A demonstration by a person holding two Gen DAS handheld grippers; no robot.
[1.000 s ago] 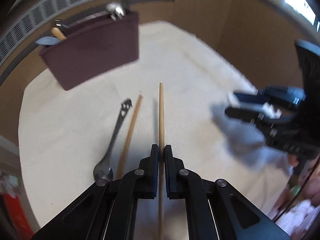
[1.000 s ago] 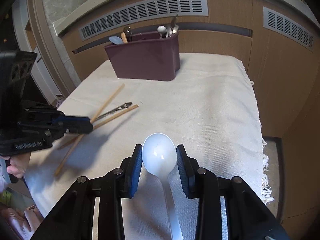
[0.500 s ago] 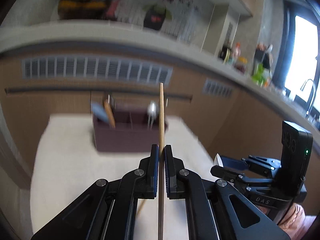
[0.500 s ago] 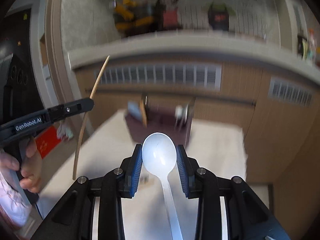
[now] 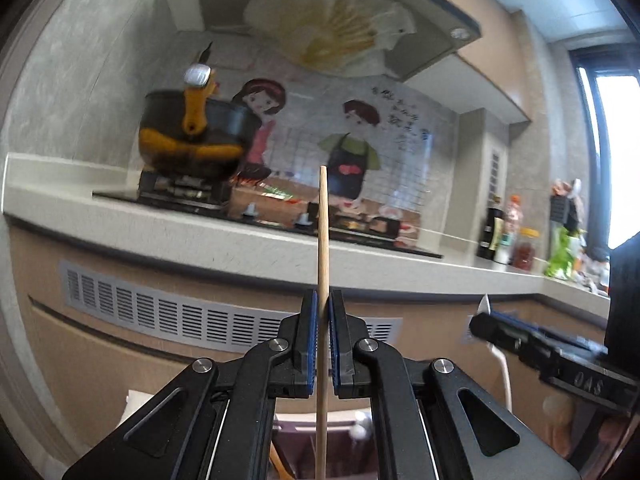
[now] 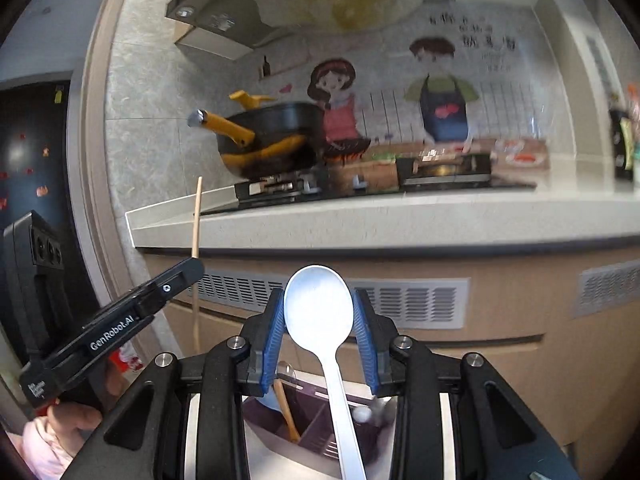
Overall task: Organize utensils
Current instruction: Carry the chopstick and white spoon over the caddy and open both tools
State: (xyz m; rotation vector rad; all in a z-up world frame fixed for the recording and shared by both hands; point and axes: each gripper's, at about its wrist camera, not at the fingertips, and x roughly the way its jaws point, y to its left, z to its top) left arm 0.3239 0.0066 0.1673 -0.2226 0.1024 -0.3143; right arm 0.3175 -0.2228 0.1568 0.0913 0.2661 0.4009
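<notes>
left gripper: jaws clamped on upright chopstick, above the organizer | right gripper: jaws pinching white spoon by its bowl, handle down over organizer | organizer: purple, divided, holds utensils, below both grippers

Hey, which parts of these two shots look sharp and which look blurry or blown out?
Left wrist view: the chopstick and left gripper are sharp, the black pot is smeared, the window is blown out. Right wrist view: the white spoon in the right gripper is crisp, the stove and backsplash soft, straight edges bowed by the fisheye.
</notes>
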